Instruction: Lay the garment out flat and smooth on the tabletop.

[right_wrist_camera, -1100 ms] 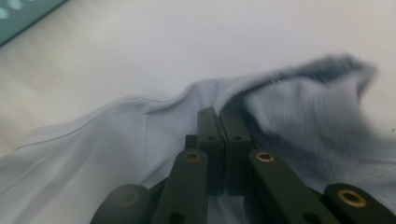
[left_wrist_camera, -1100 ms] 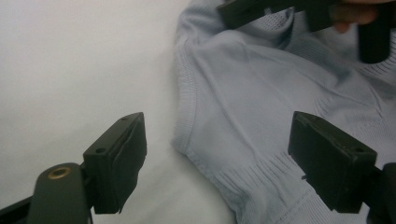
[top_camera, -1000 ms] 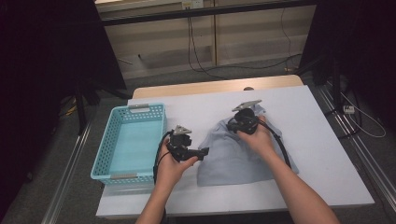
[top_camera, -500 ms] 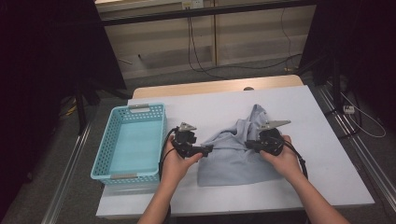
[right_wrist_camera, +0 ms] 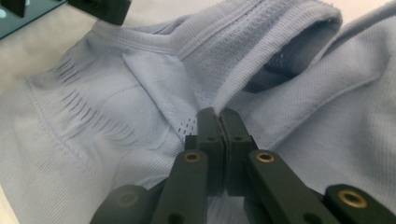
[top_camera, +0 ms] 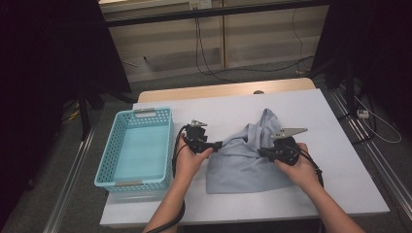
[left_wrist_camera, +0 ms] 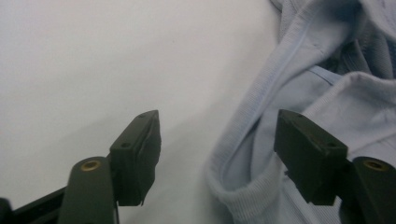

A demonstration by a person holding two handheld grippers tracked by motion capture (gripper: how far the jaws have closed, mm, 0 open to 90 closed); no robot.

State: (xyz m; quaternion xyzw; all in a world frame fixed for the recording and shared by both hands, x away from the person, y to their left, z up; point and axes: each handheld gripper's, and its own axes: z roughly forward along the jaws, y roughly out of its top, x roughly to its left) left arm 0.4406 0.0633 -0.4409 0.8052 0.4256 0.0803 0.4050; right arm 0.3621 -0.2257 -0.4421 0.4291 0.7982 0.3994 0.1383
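pale blue garment [top_camera: 248, 158] lies bunched on the bench [top_camera: 340, 145], well right of the turquoise basket [top_camera: 138, 145]. right gripper [right_wrist_camera: 217, 116]: fingers pressed together, pinching a ribbed fold of the garment; the fabric between them is hidden. left gripper [left_wrist_camera: 217, 144] at the garment's left edge: fingers spread, just been closing, ribbed hem between them, contact not discernible. the garment's lower layers are hidden under its folds.

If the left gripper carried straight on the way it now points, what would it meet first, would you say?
Most likely the ribbed hem of the light blue garment, which already lies between the open fingers of the left gripper, though depth is hard to judge.
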